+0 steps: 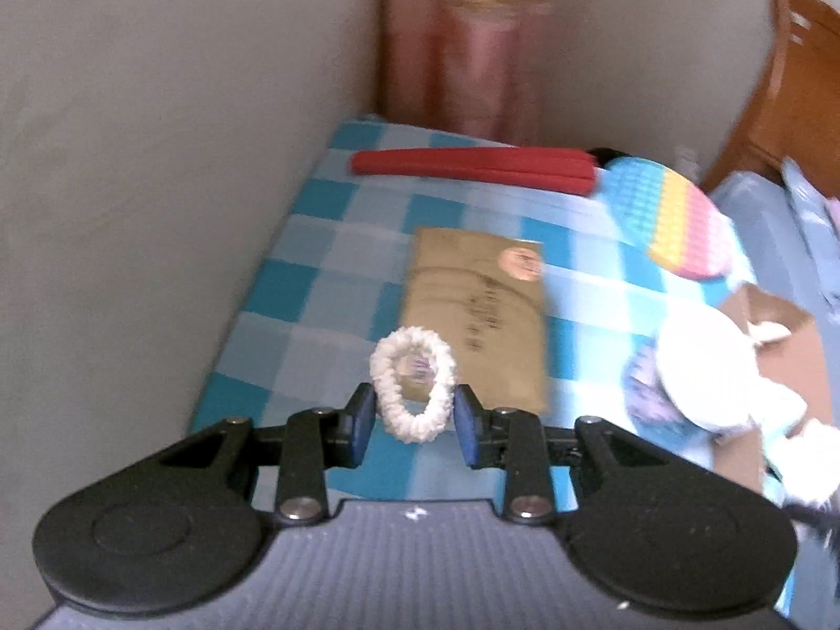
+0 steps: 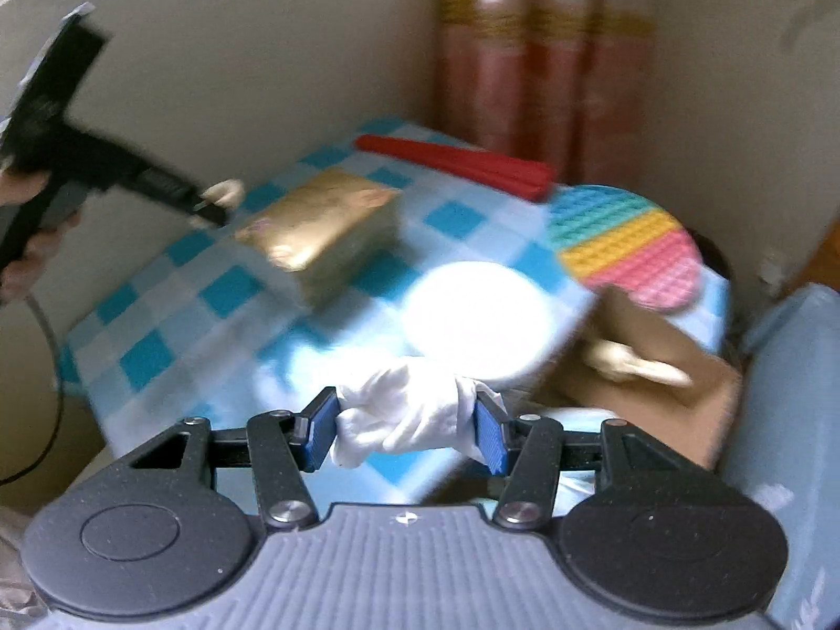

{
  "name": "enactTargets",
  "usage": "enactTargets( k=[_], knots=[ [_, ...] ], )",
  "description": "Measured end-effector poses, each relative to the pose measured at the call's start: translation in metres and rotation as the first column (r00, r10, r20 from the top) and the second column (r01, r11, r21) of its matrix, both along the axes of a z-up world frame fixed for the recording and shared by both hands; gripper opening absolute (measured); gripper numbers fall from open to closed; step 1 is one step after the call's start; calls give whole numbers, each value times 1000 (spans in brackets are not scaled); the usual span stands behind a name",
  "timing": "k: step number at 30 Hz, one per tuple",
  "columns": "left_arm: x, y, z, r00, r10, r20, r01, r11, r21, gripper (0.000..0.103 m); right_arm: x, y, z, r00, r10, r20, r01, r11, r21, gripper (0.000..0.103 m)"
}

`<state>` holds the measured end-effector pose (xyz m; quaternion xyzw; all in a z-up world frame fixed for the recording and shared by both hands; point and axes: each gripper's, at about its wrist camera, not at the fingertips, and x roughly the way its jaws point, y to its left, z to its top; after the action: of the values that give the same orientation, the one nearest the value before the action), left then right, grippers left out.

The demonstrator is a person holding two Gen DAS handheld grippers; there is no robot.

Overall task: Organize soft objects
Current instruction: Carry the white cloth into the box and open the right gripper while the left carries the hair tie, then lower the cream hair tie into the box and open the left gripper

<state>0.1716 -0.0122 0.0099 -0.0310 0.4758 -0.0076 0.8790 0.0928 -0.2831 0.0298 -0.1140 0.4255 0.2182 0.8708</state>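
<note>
A white fluffy scrunchie (image 1: 412, 386) hangs above the blue checked tablecloth (image 1: 294, 304), pinched between the blue pads of my left gripper (image 1: 415, 420). The right wrist view shows that same left gripper (image 2: 212, 205) at the left, lifted over the table with the scrunchie (image 2: 226, 190) at its tip. My right gripper (image 2: 407, 428) is shut on a crumpled white soft cloth item (image 2: 409, 415). A bright white round shape (image 2: 478, 320) sits just behind it; blur hides whether the two are joined. An open cardboard box (image 2: 677, 367) stands off the table's right edge, with a cream item (image 2: 630, 362) inside.
On the cloth lie a gold-brown flat package (image 1: 472, 310), a red folded piece (image 1: 472, 163) at the far edge and a rainbow bubble mat (image 1: 677, 215) at the right. Walls and a pink curtain (image 1: 467, 42) close the corner. A wooden chair (image 1: 787, 94) stands far right.
</note>
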Motion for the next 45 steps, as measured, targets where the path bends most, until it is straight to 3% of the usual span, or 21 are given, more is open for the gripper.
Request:
enactTargets(
  k=[3, 9, 19, 22, 26, 31, 41, 45],
  knots=[
    [-9, -20, 5, 998, -63, 15, 63, 998, 5, 31, -2, -28, 6, 998, -69, 5, 69, 998, 15, 60],
    [-17, -61, 8, 984, -174, 22, 174, 985, 8, 31, -2, -65, -2, 982, -185, 23, 186, 981, -56, 60],
    [-15, -123, 16, 950, -309, 42, 309, 951, 19, 31, 45, -99, -13, 950, -312, 22, 312, 950, -10, 60],
    [-10, -142, 19, 938, -343, 46, 342, 939, 28, 31, 59, -102, -18, 943, -331, 18, 331, 943, 8, 65],
    [-3, -166, 22, 921, -385, 56, 383, 923, 34, 31, 72, -106, -26, 943, -333, 11, 333, 942, 37, 92],
    [7, -191, 21, 904, -424, 58, 422, 906, 46, 31, 68, -108, -32, 950, -313, -7, 312, 948, 62, 94],
    [28, -243, 16, 861, -505, 49, 505, 863, 18, 32, 18, -91, -36, 982, -188, -18, 189, 980, 60, 100],
    [29, -257, 8, 850, -525, 45, 526, 851, -13, 57, 5, -83, -37, 985, -169, -20, 170, 984, 54, 100]
  ],
)
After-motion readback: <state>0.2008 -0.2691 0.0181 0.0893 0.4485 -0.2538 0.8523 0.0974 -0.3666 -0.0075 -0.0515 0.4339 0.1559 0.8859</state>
